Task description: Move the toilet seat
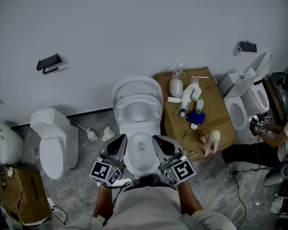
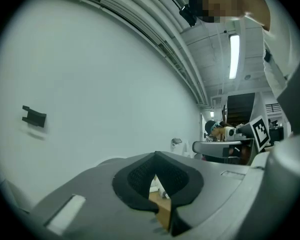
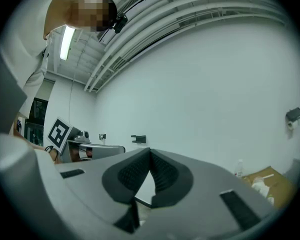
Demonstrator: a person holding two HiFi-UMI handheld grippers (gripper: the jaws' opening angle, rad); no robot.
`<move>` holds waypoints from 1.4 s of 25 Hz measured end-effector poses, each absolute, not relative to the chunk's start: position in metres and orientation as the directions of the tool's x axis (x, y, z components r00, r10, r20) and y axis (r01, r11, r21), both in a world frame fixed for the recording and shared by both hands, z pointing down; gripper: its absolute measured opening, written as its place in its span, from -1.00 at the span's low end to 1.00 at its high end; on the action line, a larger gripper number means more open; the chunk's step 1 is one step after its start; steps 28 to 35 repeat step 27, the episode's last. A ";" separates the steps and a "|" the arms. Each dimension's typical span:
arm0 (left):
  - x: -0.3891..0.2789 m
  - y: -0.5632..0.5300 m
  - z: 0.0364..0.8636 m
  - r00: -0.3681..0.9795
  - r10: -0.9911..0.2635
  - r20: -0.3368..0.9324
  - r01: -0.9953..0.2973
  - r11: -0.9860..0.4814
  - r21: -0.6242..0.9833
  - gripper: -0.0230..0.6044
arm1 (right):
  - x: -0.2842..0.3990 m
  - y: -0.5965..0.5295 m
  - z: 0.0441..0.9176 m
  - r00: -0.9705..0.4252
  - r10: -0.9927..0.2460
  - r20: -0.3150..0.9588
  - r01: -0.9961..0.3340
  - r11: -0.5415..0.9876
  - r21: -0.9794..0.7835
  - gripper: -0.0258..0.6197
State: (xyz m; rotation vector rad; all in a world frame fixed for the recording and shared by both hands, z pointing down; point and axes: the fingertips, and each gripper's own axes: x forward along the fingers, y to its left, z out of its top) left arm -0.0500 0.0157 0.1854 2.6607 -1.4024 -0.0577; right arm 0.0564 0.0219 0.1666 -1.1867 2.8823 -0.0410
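Note:
A white toilet (image 1: 137, 128) stands against the wall, straight ahead of me. Its seat and lid (image 1: 137, 86) look raised, leaning back over the open bowl (image 1: 137, 112). My left gripper (image 1: 120, 142) and right gripper (image 1: 159, 143) hang side by side above the toilet's front, pointing level at the wall. Both are shut with nothing between the pads and touch nothing. In the left gripper view the closed jaws (image 2: 155, 159) face the bare wall. The right gripper view shows its jaws (image 3: 150, 154) closed too.
A cardboard box (image 1: 216, 114) with bottles and small items sits right of the toilet. Another toilet (image 1: 53, 140) stands to the left, with a brown box (image 1: 14, 190) near it. More toilets (image 1: 245, 99) and a person (image 1: 285, 123) are at the far right. Cables lie on the floor.

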 end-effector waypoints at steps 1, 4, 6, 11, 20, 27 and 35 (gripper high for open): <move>-0.047 0.021 0.186 0.570 -0.821 0.030 -0.815 -0.561 0.142 -0.93 | 0.056 0.027 0.168 -0.715 -0.699 -0.005 -0.698 0.715 -0.034 -0.91; -0.040 0.030 0.188 0.590 -0.807 0.030 -0.802 -0.580 0.142 -0.93 | 0.052 0.035 0.170 -0.723 -0.690 0.002 -0.690 0.723 -0.030 -0.91; -0.038 0.033 0.189 0.598 -0.801 0.032 -0.796 -0.589 0.138 -0.93 | 0.049 0.036 0.170 -0.726 -0.688 0.001 -0.687 0.726 -0.030 -0.91; -0.039 0.039 0.195 0.593 -0.804 0.047 -0.801 -0.584 0.132 -0.93 | 0.044 0.040 0.174 -0.735 -0.678 0.016 -0.678 0.735 -0.020 -0.91; -0.047 0.036 0.203 0.584 -0.810 0.055 -0.809 -0.574 0.128 -0.93 | 0.037 0.040 0.183 -0.741 -0.669 0.054 -0.671 0.740 -0.046 -0.91; -0.045 0.030 0.204 0.596 -0.801 0.061 -0.800 -0.586 0.129 -0.93 | 0.035 0.034 0.186 -0.741 -0.667 0.076 -0.671 0.739 -0.059 -0.91; -0.045 0.030 0.204 0.596 -0.801 0.061 -0.800 -0.586 0.129 -0.93 | 0.035 0.034 0.186 -0.741 -0.667 0.076 -0.671 0.739 -0.059 -0.91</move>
